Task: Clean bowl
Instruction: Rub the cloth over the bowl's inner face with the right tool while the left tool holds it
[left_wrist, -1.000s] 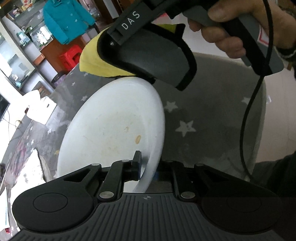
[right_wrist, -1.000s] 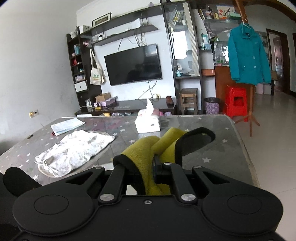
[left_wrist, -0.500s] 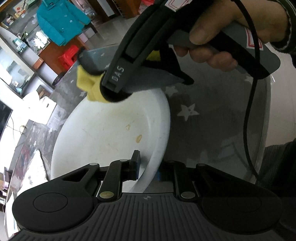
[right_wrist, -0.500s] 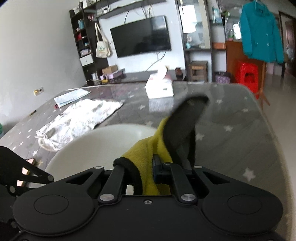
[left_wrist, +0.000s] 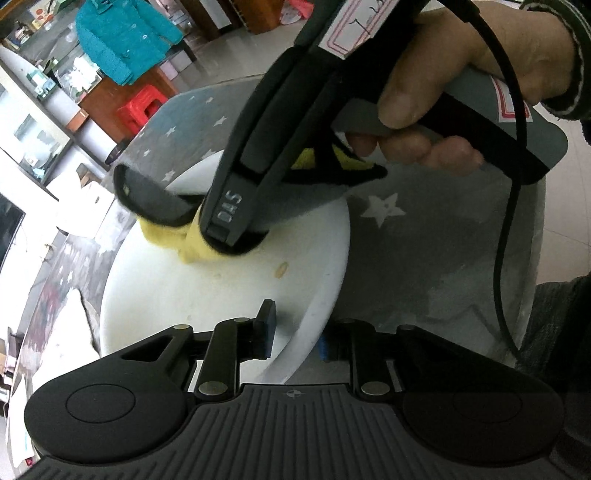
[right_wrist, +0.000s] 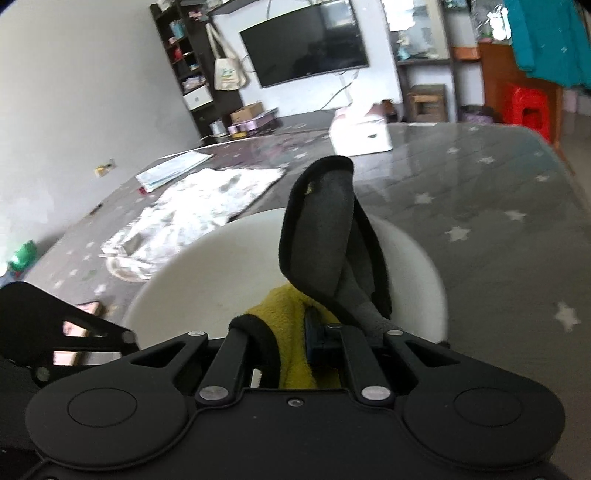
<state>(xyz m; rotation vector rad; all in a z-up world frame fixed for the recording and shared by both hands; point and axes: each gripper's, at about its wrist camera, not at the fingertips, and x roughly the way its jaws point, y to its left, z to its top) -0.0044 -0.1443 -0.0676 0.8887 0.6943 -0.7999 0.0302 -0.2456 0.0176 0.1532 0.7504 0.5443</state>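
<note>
A white bowl (left_wrist: 207, 295) with brownish stains (left_wrist: 282, 269) is tilted up off the star-patterned table. My left gripper (left_wrist: 295, 332) is shut on the bowl's near rim, one finger inside and one outside. My right gripper (right_wrist: 284, 332) is shut on a yellow and grey cleaning cloth (right_wrist: 291, 314). In the left wrist view the right gripper presses the cloth (left_wrist: 177, 236) into the bowl's far inner side. The bowl also shows in the right wrist view (right_wrist: 207, 273).
A crumpled white cloth (right_wrist: 192, 210) on a plate, a booklet (right_wrist: 170, 171) and a tissue box (right_wrist: 360, 134) lie farther back on the table (right_wrist: 498, 240). The table's rounded edge (left_wrist: 532, 258) is close on the right.
My right gripper has swung down from above the bowl's rim into the bowl, bringing the cloth onto the inner surface. My left gripper has kept its hold on the rim.
</note>
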